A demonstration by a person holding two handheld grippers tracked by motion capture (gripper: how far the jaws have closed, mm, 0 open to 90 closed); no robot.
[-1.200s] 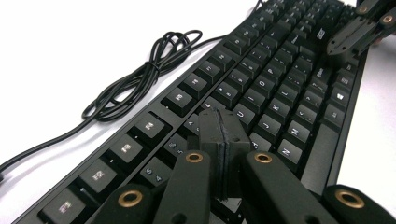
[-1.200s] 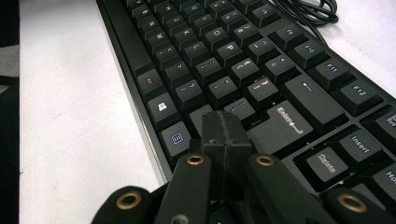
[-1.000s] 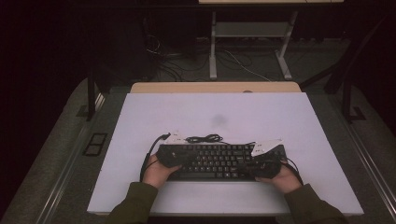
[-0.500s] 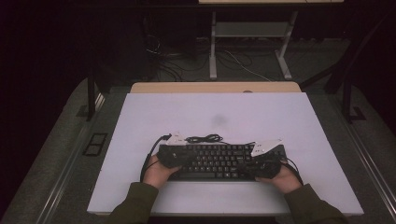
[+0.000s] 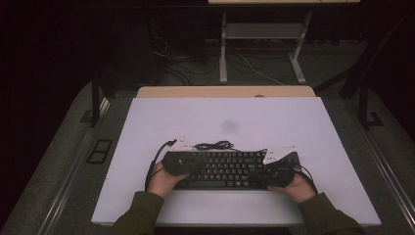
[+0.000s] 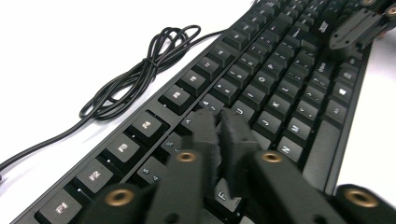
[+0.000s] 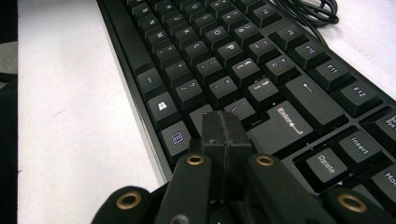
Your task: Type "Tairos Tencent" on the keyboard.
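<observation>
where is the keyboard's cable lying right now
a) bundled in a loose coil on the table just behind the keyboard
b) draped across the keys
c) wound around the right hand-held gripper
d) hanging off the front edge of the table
a: the cable lies in a loose coil on the white table just beyond the far edge of the keyboard, and the left gripper view shows the same coil beside the function-key row.

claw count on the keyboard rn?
2. Left claw is over the keyboard's left end, jaws just parting, nothing between them. Right claw is at its right end, near Enter, shut.
</observation>
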